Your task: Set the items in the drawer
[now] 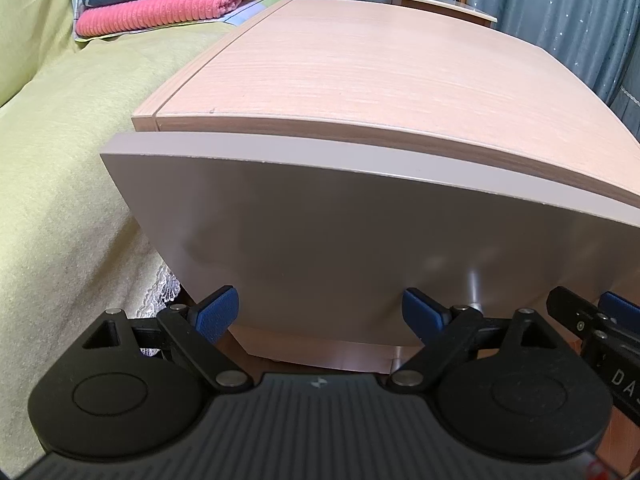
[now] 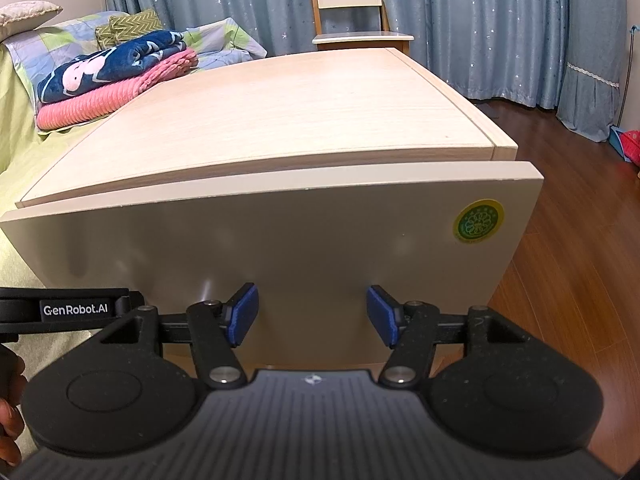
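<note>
A low wooden nightstand (image 1: 340, 64) (image 2: 260, 112) fills both views, its beige drawer front (image 1: 320, 232) (image 2: 260, 248) pushed in under the top. A round green sticker (image 2: 477, 225) sits at the front's upper right. My left gripper (image 1: 320, 314) is open, its blue pads (image 1: 218, 314) spread wide just before the lower edge of the drawer front. My right gripper (image 2: 310, 314) is open too, with nothing between its pads (image 2: 242, 314), close to the lower middle of the front. No loose items show in either view. The right gripper's fingers (image 1: 616, 316) appear at the right edge of the left wrist view.
A bed with a yellow-green cover (image 1: 60, 200) presses against the nightstand's left side, with folded pink and blue blankets (image 2: 112, 80) on it. A chair (image 2: 360, 28) and blue curtains (image 2: 500, 20) stand behind. Wooden floor (image 2: 568, 240) opens to the right. A hand (image 2: 8, 420) shows at lower left.
</note>
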Demonstrator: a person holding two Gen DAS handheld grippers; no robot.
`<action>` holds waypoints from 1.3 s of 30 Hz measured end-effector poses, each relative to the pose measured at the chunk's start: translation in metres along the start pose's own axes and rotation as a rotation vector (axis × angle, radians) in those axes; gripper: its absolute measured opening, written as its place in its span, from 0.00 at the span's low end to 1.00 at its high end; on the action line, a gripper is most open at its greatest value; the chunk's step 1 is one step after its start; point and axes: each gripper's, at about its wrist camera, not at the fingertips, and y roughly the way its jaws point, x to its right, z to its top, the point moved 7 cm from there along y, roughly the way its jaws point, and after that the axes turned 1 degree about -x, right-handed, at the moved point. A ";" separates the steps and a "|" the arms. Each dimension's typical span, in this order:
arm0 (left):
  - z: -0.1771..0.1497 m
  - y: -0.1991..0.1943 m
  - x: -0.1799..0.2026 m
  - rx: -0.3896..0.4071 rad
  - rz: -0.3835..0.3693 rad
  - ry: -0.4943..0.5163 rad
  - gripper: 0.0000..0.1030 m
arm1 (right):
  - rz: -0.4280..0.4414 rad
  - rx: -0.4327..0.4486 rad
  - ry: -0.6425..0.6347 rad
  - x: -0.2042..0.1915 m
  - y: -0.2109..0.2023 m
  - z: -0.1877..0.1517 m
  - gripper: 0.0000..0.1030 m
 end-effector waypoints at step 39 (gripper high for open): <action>0.003 -0.029 -0.006 0.036 -0.057 0.035 0.87 | 0.034 0.028 -0.026 -0.003 -0.028 0.010 0.60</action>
